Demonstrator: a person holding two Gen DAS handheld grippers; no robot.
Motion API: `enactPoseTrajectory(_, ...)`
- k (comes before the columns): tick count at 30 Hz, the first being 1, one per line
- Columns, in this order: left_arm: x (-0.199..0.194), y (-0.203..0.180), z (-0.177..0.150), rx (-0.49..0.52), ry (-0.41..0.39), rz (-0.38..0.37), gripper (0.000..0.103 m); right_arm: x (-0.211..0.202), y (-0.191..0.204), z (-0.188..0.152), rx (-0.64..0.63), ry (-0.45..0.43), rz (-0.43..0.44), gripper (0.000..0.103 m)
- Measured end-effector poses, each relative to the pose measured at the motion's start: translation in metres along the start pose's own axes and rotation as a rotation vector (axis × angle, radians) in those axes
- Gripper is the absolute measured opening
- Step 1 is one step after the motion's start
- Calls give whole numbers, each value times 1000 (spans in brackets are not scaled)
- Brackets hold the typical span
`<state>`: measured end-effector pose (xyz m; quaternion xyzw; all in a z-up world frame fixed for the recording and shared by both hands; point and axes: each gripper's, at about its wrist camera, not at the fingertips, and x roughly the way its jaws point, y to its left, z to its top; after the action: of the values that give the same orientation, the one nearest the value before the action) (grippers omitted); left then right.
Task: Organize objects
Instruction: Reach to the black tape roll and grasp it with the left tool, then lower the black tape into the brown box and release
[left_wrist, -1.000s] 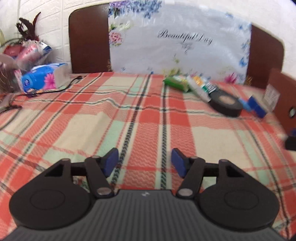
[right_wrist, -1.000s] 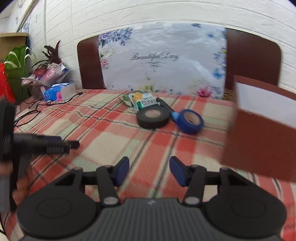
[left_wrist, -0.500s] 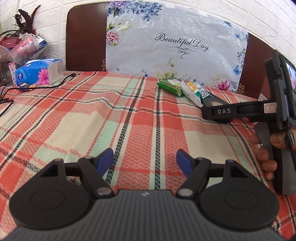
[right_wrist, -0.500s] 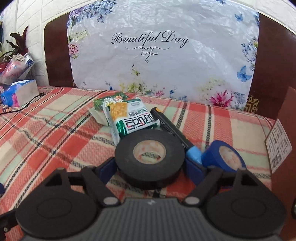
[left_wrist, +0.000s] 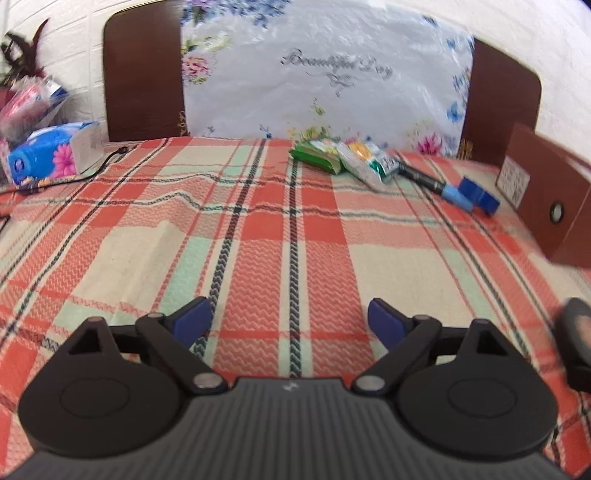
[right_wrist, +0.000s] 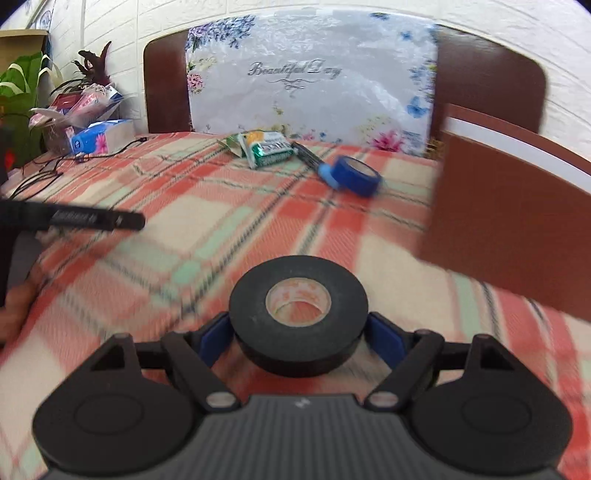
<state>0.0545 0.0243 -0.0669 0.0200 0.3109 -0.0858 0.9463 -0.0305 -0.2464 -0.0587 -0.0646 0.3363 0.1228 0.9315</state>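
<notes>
tissue box (left_wrist: 55, 149) far left | plaid cloth (left_wrist: 258, 240) | floral bag (left_wrist: 325, 77) against headboard (left_wrist: 142, 74) | plant (right_wrist: 22, 92)

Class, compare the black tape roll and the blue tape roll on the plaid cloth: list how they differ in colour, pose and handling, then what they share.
Colour: the black tape roll is black; the blue tape roll is blue.
Pose: the black roll lies flat, hole up; the blue roll is tilted on its edge.
Handling: the black roll sits between the right gripper pads, which press its sides; the blue roll lies free beside a marker.
Shared: both are ring-shaped rolls with an open core.
</notes>
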Motion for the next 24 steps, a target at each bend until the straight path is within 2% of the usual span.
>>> enactPoseTrajectory(1,-3,-7,2,1,19,-24,86,-13,-5,-10,7,-10,-12,88)
enactPoseTrajectory(3,-15,-24,7,-57,65,-170,81,-27,-14,-23,23,-15,-25,92)
enactPoseTrajectory(6,-27,-60,18,-130,170,-405,73,-35,-23,-28,71,-19,-18,89)
enactPoseTrajectory(8,-32,-86,24,-106,211,-477,72,-34,-25,-28,76,-19,-11,88)
enactPoseTrajectory(11,-34,-120,25,-41,275,-521,70,-35,-24,-28,53,-26,-1,84)
enactPoseTrajectory(15,-19,-147,15,22,380,-507,44,-31,-20,-22,10,-29,17,80)
enactPoseTrajectory(16,-20,-150,10,39,361,-488,38,-30,-17,-21,-3,-25,22,77)
enactPoseTrajectory(18,-21,-154,9,69,342,-468,37,-25,-14,-18,-16,-15,39,74)
enactPoseTrajectory(21,-24,-150,20,22,347,-467,32,-27,-15,-17,-9,-26,43,73)
enactPoseTrajectory(24,-41,-155,47,8,278,-497,31,-43,-18,-11,-6,-105,11,73)
